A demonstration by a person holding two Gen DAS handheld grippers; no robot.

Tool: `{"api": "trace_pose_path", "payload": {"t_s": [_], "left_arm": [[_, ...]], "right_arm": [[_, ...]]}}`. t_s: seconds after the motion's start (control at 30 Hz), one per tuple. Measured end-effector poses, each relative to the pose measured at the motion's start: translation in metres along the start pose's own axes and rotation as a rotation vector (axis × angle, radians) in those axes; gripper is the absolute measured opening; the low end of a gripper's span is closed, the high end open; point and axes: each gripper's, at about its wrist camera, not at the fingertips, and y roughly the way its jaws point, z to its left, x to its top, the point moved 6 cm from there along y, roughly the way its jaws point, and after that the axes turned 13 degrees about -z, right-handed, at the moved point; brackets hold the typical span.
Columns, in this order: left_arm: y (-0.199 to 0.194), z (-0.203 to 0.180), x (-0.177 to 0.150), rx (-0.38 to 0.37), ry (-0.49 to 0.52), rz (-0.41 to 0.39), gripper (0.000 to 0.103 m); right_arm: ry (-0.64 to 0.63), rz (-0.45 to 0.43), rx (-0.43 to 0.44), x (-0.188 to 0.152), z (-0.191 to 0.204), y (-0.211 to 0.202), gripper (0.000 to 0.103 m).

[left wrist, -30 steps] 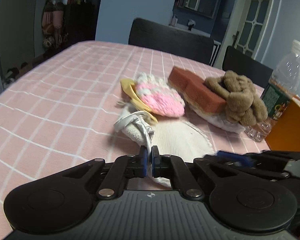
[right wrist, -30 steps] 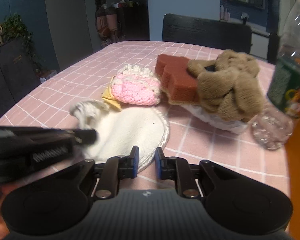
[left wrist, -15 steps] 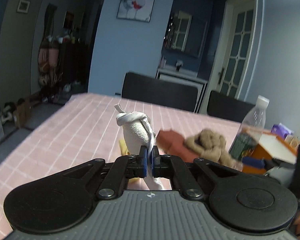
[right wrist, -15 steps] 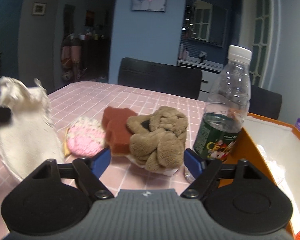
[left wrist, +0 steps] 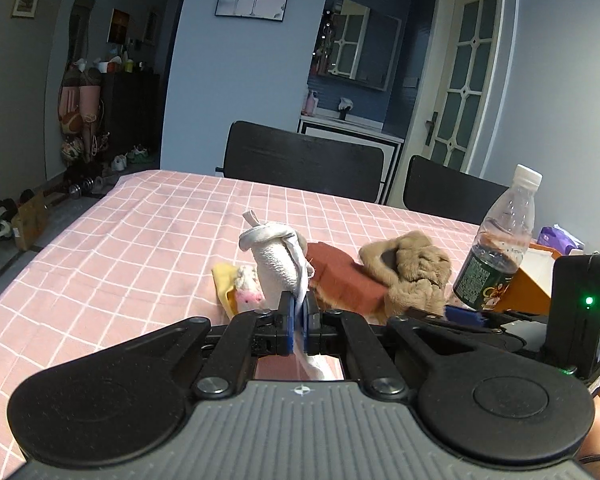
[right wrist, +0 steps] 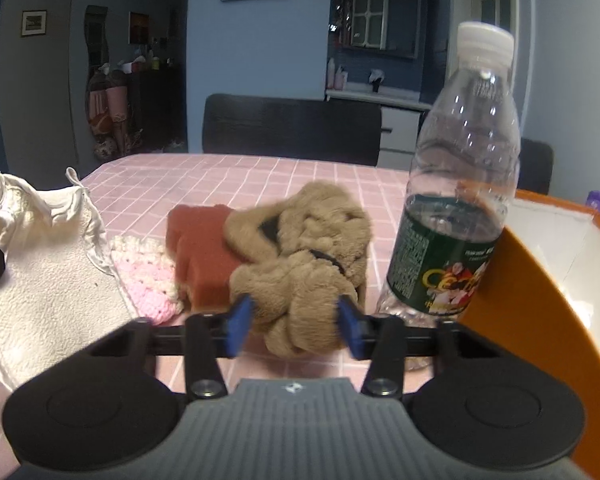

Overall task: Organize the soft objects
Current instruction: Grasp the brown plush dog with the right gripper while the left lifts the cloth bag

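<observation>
My left gripper (left wrist: 299, 320) is shut on a white terry cloth (left wrist: 278, 268), which hangs lifted above the table; the right wrist view shows that cloth (right wrist: 48, 280) at the left. A brown plush toy (right wrist: 300, 248) lies partly on a red-brown sponge (right wrist: 200, 248). My right gripper (right wrist: 294, 320) has its jaws wide apart and closing, with the blue pads (right wrist: 240, 316) on either side of the plush's near lump. I see no firm squeeze. A pink and white crocheted piece (right wrist: 148, 280) and a yellow item (left wrist: 224, 280) lie beside the sponge.
A clear plastic bottle (right wrist: 460, 200) stands just right of the plush. An orange box (right wrist: 540, 300) with a white inside is at the far right. The table has a pink checked cloth (left wrist: 140, 248). Black chairs (left wrist: 304, 160) stand behind it.
The left gripper lifted the white cloth off the table. The right gripper swung toward the plush, opened wide, and its pads have since narrowed around the plush.
</observation>
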Motion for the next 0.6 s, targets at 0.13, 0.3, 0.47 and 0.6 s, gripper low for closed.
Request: {"api": "trace_pose_path", "payload": {"t_s": [0.13, 0.3, 0.47, 0.6], "left_arm": [[0.000, 0.000, 0.000, -0.003, -0.004, 0.002, 0.004], [-0.001, -0.004, -0.001, -0.015, -0.004, 0.005, 0.004], [-0.006, -0.003, -0.007, -0.016, -0.003, 0.018, 0.004], [-0.011, -0.002, -0.016, -0.017, -0.006, 0.036, 0.004]], "right_arm": [[-0.001, 0.017, 0.014, -0.003, -0.003, -0.002, 0.008], [-0.033, -0.024, 0.035, 0.000, -0.002, -0.024, 0.006], [-0.024, -0.042, 0.061, 0.002, -0.004, -0.055, 0.006], [-0.031, -0.048, 0.088, -0.006, -0.004, -0.090, 0.006]]}}
